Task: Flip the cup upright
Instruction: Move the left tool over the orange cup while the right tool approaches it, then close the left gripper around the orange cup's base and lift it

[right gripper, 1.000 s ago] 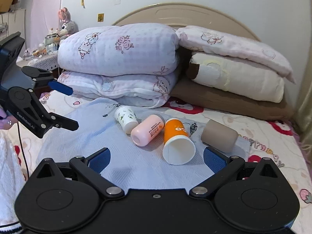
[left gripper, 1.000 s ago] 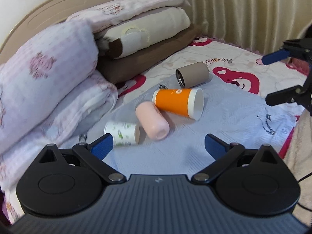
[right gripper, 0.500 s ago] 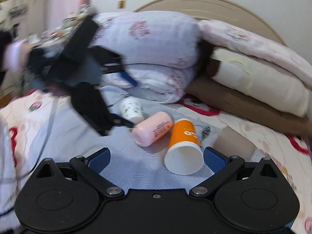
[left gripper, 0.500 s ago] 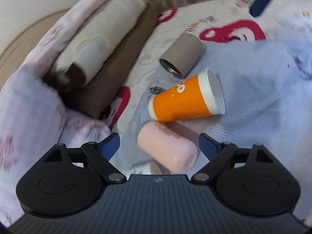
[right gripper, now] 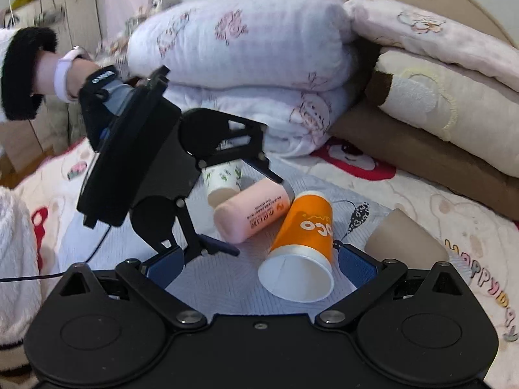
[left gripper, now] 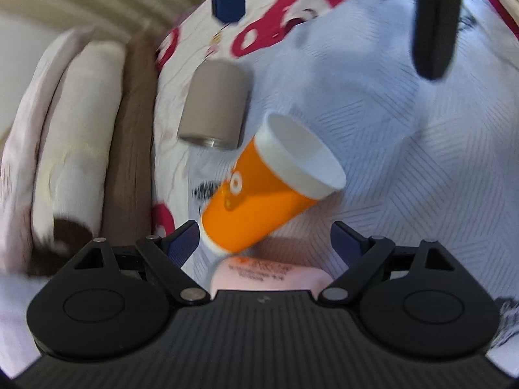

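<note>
- Orange cup [right gripper: 305,227]: lies on its side on the blue cloth [right gripper: 227,278] spread over the bed. Long axis runs from the pink bottle toward the right gripper; white open mouth faces the right wrist camera, closed base points away.
- Right gripper [right gripper: 258,264]: spread wide, holding nothing. The cup's mouth sits between its fingers, just ahead of them, nearer the right finger.
- Left gripper [left gripper: 264,243]: also spread and empty. In its own view the cup's base lies just ahead between the fingers, the mouth pointing away up-right. Seen from the right wrist, it hangs over the pink bottle, angled down.
- Judgement: both grippers are close; the left meets the base end, the right the open rim.
- Pink bottle [right gripper: 251,212]: on its side, touching or nearly touching the cup's base; likeliest obstruction.
- Small flowered cup [right gripper: 223,178]: on its side behind the bottle, partly hidden by the left gripper.
- Brown-grey tumbler [right gripper: 405,236]: lying to the cup's right, near but apart.
- Folded quilts [right gripper: 243,48] and pillows [right gripper: 438,90]: stacked behind.
</note>
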